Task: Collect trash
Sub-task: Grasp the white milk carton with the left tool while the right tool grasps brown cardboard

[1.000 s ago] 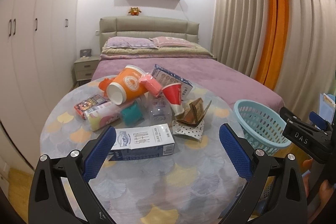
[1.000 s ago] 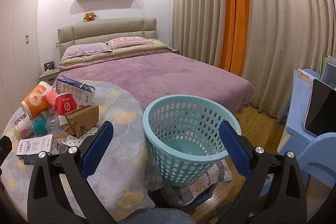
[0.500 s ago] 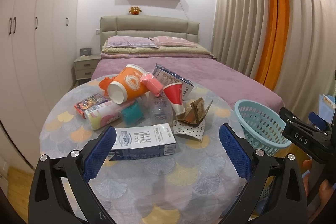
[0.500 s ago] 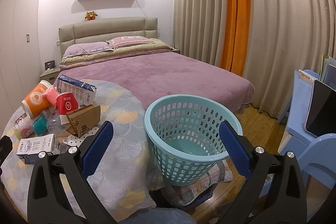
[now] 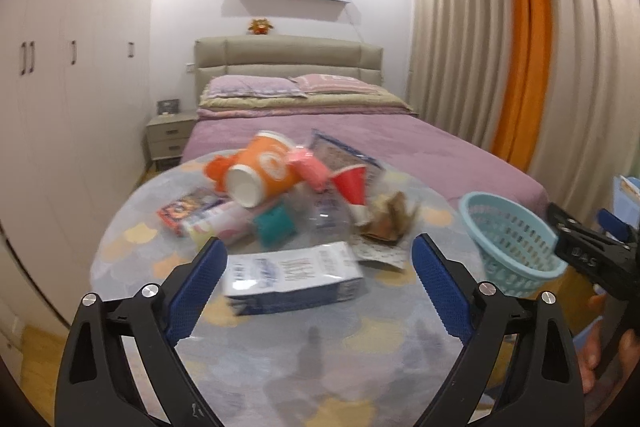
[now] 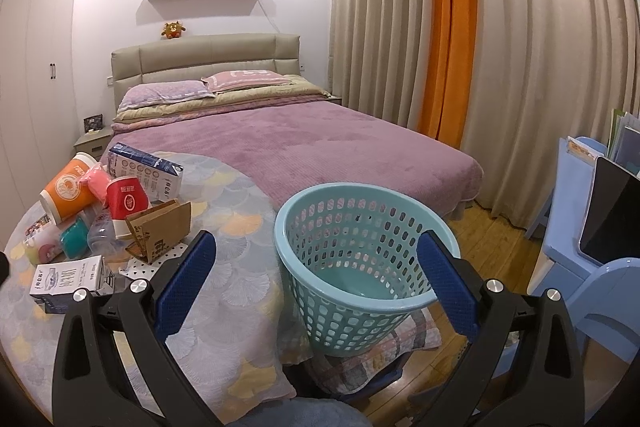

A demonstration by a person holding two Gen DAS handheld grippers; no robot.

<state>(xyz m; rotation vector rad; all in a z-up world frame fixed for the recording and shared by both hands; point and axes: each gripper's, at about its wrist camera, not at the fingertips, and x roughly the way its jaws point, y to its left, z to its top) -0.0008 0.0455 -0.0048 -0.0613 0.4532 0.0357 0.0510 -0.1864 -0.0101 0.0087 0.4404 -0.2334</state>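
Note:
A pile of trash lies on a round table (image 5: 280, 359): a white milk carton (image 5: 292, 277) nearest me, an orange cup (image 5: 262, 177), a red cup (image 5: 352, 187), a teal piece (image 5: 276, 225), a brown cardboard piece (image 5: 390, 223). My left gripper (image 5: 316, 285) is open, its blue pads either side of the carton, just short of it. My right gripper (image 6: 316, 281) is open and empty, framing a teal mesh basket (image 6: 360, 267) beside the table. The carton (image 6: 68, 279) and cups also show in the right wrist view.
A bed with a purple cover (image 6: 320, 143) stands behind the table. Wardrobes (image 5: 60, 107) line the left wall, curtains (image 6: 500, 47) the right. A blue chair (image 6: 592, 267) with a tablet stands at the right. The basket rests on a cushioned stool (image 6: 400, 351).
My left gripper has moved forward and down toward the milk carton, with motion blur in its view. The right gripper has barely moved.

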